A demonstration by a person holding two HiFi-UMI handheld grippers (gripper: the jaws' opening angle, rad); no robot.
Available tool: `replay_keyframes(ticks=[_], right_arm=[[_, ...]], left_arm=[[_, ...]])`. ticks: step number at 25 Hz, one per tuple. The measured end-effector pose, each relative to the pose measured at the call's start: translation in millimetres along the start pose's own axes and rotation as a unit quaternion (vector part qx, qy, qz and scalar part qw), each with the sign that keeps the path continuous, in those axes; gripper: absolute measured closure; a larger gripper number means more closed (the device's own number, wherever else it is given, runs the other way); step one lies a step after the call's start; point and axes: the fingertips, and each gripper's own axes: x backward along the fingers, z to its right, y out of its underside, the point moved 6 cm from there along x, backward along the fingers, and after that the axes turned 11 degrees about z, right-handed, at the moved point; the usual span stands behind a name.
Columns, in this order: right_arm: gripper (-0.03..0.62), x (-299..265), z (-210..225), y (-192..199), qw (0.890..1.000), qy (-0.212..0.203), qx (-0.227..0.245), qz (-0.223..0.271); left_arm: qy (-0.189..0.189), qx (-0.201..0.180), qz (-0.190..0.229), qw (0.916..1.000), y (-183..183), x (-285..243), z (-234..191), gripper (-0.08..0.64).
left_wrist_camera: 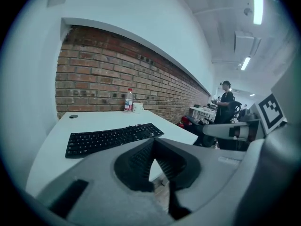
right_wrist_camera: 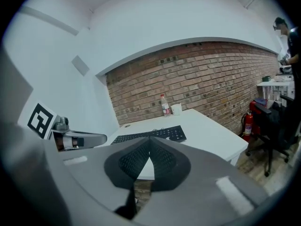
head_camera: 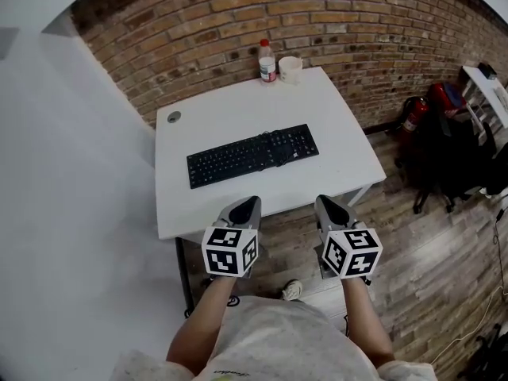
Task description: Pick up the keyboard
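A black keyboard (head_camera: 252, 155) lies slightly slanted in the middle of the white table (head_camera: 333, 117). It shows again in the left gripper view as the keyboard (left_wrist_camera: 110, 139) and in the right gripper view as the keyboard (right_wrist_camera: 150, 135). My left gripper (head_camera: 252, 204) hovers at the table's near edge, shut and empty. Over the same edge, further right, my right gripper (head_camera: 324, 202) is also shut with nothing in it. Both point toward the keyboard and stay short of it. In their own views the left gripper (left_wrist_camera: 153, 142) and right gripper (right_wrist_camera: 149, 141) show their tips meeting.
A plastic bottle (head_camera: 267, 61) and a white cup (head_camera: 290, 69) stand at the table's far edge by the brick wall. A round cable port (head_camera: 173, 117) is at the far left corner. A red fire extinguisher (head_camera: 413, 113) and a dark chair (head_camera: 448, 161) stand to the right.
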Motion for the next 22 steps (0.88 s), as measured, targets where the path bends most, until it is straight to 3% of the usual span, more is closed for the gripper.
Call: replay_keyframes(ticks=[12, 22], right_arm=[[0.581, -52, 17, 2, 0.999, -0.041, 0.014, -0.020], [0.583, -135, 37, 2, 0.997, -0.049, 0.047, -0.036]], left_arm=[[-0.082, 0.027, 0.012, 0.9962, 5, -15, -56, 0.565], [-0.114, 0.042, 0.013, 0.9925, 4, -61, -123, 0.565]])
